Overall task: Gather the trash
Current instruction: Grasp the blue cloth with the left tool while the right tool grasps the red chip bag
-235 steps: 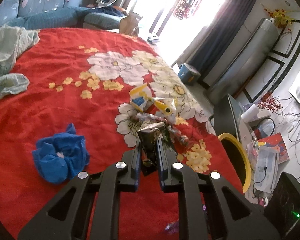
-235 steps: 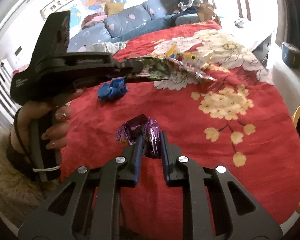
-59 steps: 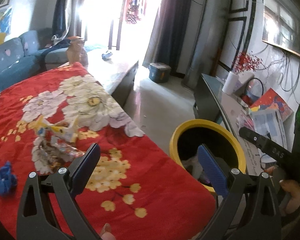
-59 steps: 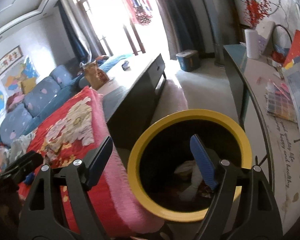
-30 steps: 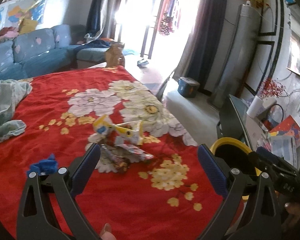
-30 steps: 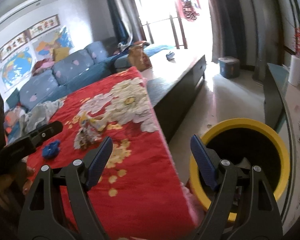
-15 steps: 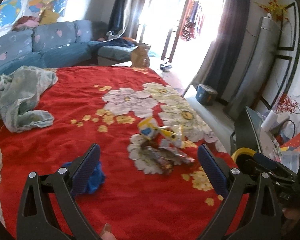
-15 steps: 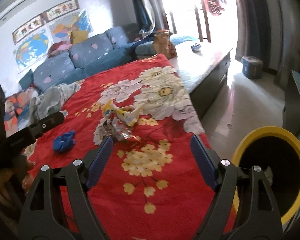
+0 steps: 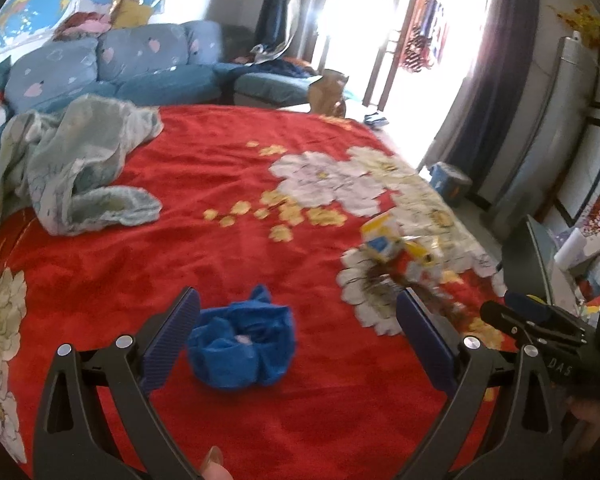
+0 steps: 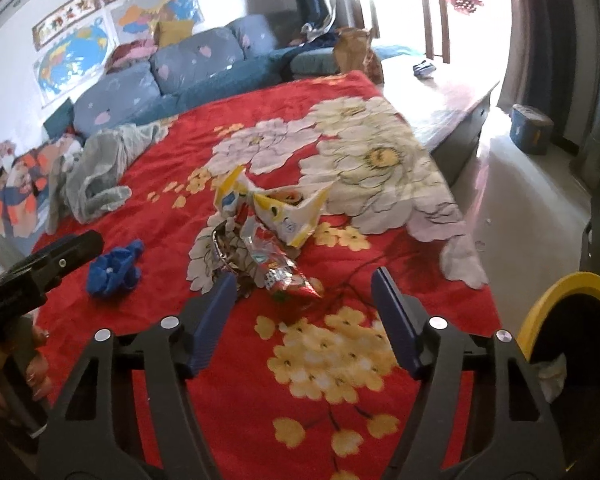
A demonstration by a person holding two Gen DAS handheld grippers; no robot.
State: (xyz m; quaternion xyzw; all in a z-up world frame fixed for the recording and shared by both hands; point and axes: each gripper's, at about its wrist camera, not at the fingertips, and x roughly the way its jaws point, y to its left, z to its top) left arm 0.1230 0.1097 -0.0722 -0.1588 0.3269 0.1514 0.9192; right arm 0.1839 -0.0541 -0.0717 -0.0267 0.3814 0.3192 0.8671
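A crumpled blue wad (image 9: pixel 242 350) lies on the red flowered blanket (image 9: pixel 220 184). My left gripper (image 9: pixel 298 300) is open around it, the wad nearer the left finger, no pad touching it. To its right is a blurred pile of wrappers (image 9: pixel 396 252). In the right wrist view a yellow-white wrapper (image 10: pixel 284 208) and a shiny red-silver wrapper (image 10: pixel 278 266) lie just ahead of my right gripper (image 10: pixel 304 280). Its jaws are closing with nothing pressed between them. The yellow-rimmed bin (image 10: pixel 560 292) stands at the lower right. The left gripper (image 10: pixel 60 256) shows near the blue wad (image 10: pixel 114 268).
A pale green cloth (image 9: pixel 80 172) lies bunched at the blanket's far left. A blue sofa (image 9: pixel 140 72) runs behind the bed. A dark low cabinet (image 10: pixel 460 120) and a blue box (image 10: pixel 530 124) stand beyond the bed's right edge.
Both views swung from the bin back over the bed. The blue wad now sits between the left fingers, the wrappers are close ahead of the right fingers, and the right jaws have narrowed.
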